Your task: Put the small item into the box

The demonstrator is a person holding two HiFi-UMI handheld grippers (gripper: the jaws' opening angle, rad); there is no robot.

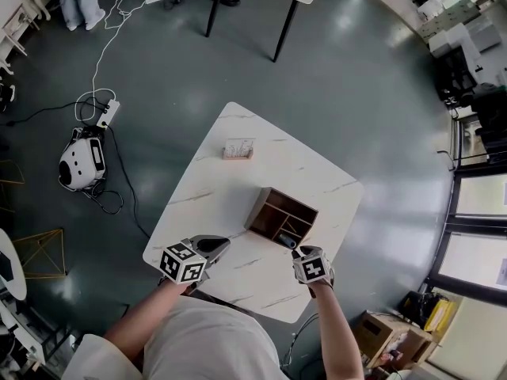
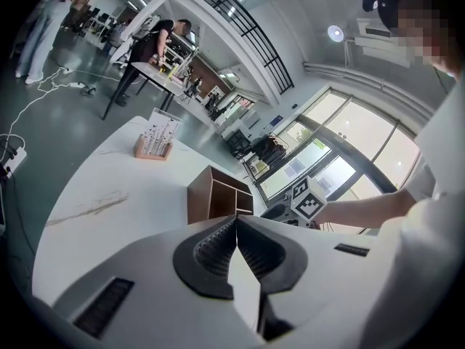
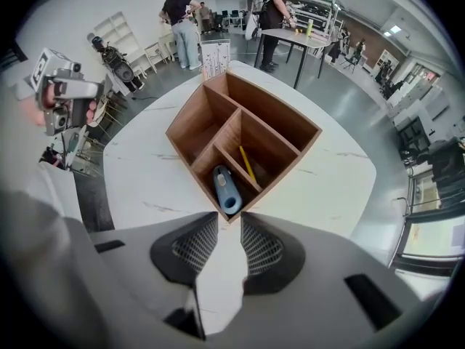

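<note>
Small blue rounded item (image 3: 227,189) lies in the nearest compartment of the divided brown wooden box (image 3: 190,126), just beyond the tips of your right hand-held gripper (image 3: 222,222). That gripper's ribbed dark pads stand slightly apart with nothing between them. A thin yellow stick (image 3: 247,163) lies slanted in the neighbouring compartment. Your left hand-held gripper (image 2: 236,222) has its jaws pressed together on nothing, over the near edge of the white, grey-veined tabletop (image 1: 214,188), apart from the box.
</note>
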